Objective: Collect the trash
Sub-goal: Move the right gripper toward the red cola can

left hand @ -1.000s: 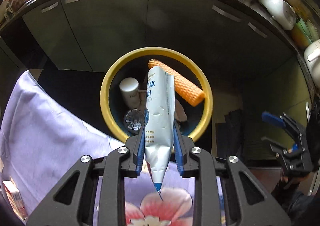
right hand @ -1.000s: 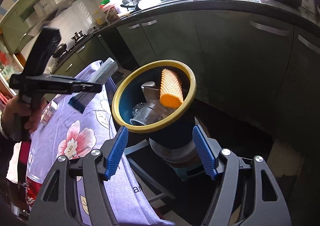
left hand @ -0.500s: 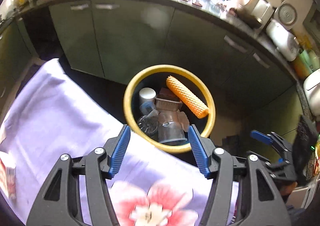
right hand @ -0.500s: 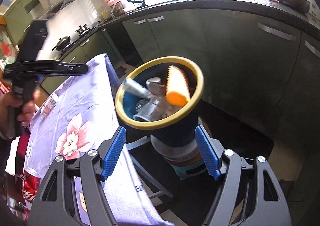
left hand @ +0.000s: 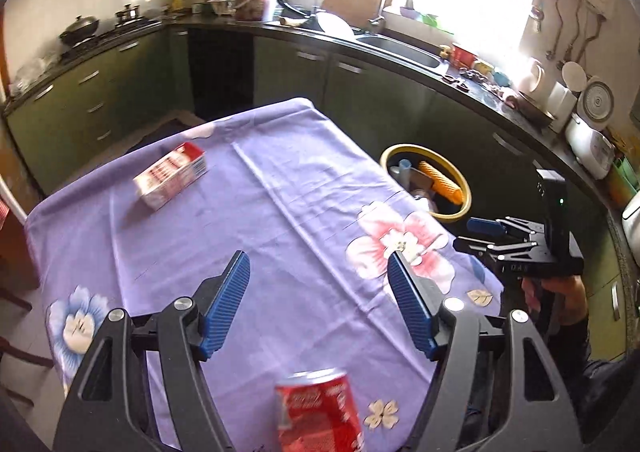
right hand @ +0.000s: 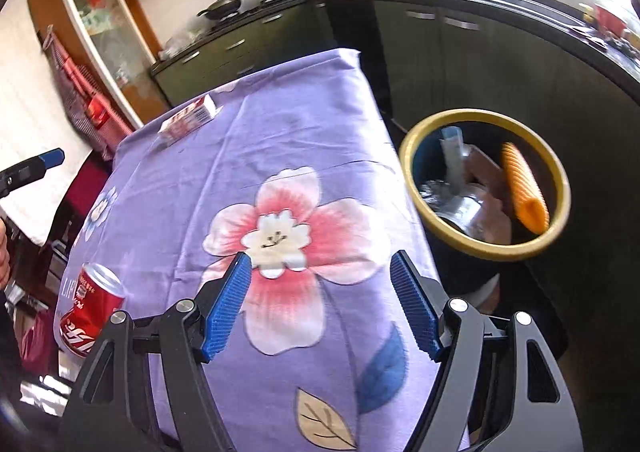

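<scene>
1. Left wrist view: left gripper (left hand: pixel 318 302) has just been opening; jaws apart, empty, above the purple cloth (left hand: pixel 240 219).
2. Right gripper (right hand: pixel 320 302) gapes, empty.
3. Red can (left hand: pixel 320 412) stands near the cloth's edge; red-white box (left hand: pixel 170 175) lies farther along.
4. Yellow-rimmed bin (right hand: pixel 486 183) beside the cloth holds trash.

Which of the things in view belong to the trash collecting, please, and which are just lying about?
For the job: red can, red and white carton, yellow-rimmed bin, left gripper, right gripper.
Lying about: wok, rice cooker, floral tablecloth.
</scene>
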`<action>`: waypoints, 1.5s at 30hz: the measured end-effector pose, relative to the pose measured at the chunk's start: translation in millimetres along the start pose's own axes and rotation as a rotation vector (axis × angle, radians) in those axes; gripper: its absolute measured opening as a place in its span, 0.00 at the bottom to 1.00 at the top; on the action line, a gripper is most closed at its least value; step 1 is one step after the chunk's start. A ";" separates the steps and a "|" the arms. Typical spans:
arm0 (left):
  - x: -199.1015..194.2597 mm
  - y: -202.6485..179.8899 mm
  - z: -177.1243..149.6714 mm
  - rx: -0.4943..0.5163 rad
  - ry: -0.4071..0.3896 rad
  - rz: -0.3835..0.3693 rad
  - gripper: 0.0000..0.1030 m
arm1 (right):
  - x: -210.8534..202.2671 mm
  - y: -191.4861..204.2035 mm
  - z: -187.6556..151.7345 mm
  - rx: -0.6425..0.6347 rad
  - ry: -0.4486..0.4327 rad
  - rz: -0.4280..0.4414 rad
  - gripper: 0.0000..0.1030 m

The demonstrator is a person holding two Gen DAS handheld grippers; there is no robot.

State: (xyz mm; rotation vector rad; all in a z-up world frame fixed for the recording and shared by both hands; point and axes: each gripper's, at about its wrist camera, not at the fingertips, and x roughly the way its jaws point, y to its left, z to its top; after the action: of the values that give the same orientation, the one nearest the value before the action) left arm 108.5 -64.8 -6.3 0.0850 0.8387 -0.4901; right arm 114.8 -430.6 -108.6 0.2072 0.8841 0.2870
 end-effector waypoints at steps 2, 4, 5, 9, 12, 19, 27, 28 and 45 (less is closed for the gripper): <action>-16.5 19.1 -21.5 -0.037 -0.010 0.046 0.66 | 7.0 24.2 6.5 -0.051 0.025 0.054 0.69; -28.8 37.0 -41.6 -0.084 -0.020 0.076 0.66 | 10.9 51.7 10.9 -0.117 0.055 0.119 0.72; -32.9 43.7 -49.7 -0.104 -0.022 0.085 0.66 | 11.7 65.6 12.5 -0.154 0.066 0.148 0.74; -49.3 66.0 -80.3 -0.177 -0.041 0.112 0.66 | 12.6 127.5 11.6 -0.331 0.112 0.278 0.77; -59.4 73.6 -96.9 -0.214 -0.061 0.151 0.66 | 11.4 165.2 2.8 -0.430 0.150 0.348 0.78; -77.8 73.3 -108.1 -0.225 -0.124 0.233 0.70 | 30.7 199.1 -13.4 -0.315 0.323 0.375 0.78; -88.5 72.4 -120.1 -0.217 -0.175 0.249 0.72 | 23.4 246.1 -32.2 -0.379 0.379 0.314 0.76; -88.1 72.9 -121.8 -0.217 -0.176 0.244 0.72 | 13.8 258.7 -36.1 -0.441 0.338 0.318 0.74; -92.2 91.8 -132.1 -0.255 -0.156 0.264 0.72 | 26.5 280.9 -88.5 -0.659 0.535 0.352 0.42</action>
State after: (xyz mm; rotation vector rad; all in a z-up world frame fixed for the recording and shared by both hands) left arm 6.2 86.5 -38.5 -0.0759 0.7181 -0.1372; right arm 16.2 -151.9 -99.8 -0.3494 1.2270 0.9731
